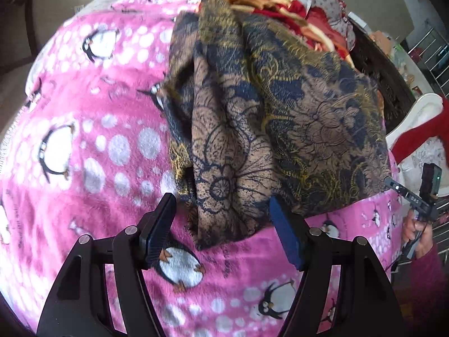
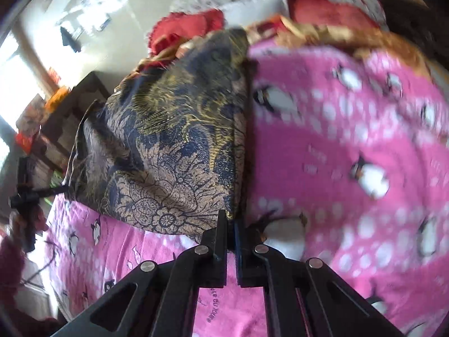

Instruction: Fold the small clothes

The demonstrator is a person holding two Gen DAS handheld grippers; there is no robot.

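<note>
A small brown garment (image 1: 269, 129) with navy and gold flower print lies bunched on a pink penguin blanket (image 1: 92, 146). My left gripper (image 1: 221, 210) is open, its fingers on either side of the garment's near hanging end, not closed on it. My right gripper (image 2: 230, 219) is shut on the garment's near corner (image 2: 179, 146) and holds that edge up; its tips also show in the left wrist view (image 1: 161, 95) at the garment's left edge.
Red and orange fabrics (image 1: 280, 2) are piled at the blanket's far side. A dark wooden cabinet (image 1: 381, 67) and a white chair (image 1: 421, 118) with a red cloth stand to the right. The other hand-held device (image 2: 23, 196) shows at the left of the right wrist view.
</note>
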